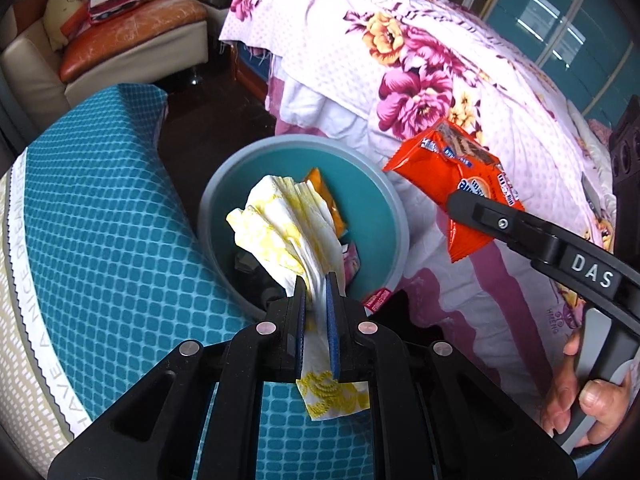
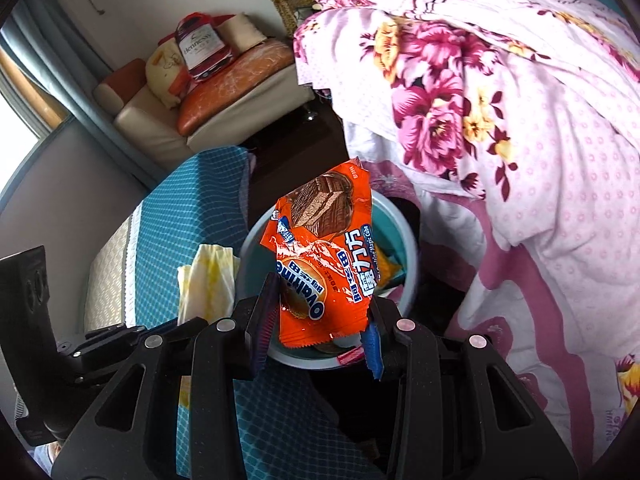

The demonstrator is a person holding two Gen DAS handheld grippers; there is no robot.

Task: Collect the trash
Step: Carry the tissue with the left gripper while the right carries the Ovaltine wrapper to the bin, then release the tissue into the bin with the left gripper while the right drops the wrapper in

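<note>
Left tongs (image 1: 316, 284) pinch a crumpled yellow-white tissue (image 1: 288, 224); right tongs (image 2: 320, 312) clamp an orange foil wrapper (image 2: 324, 256). Released off-centre, either could miss the round teal bin (image 1: 372, 184).

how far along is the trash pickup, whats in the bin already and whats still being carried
Done: a few wrappers already lie in the teal bin. In hand: the left gripper pinches a yellow-white tissue and the right gripper an orange snack wrapper, both over the bin. Left: dropping both.
</note>
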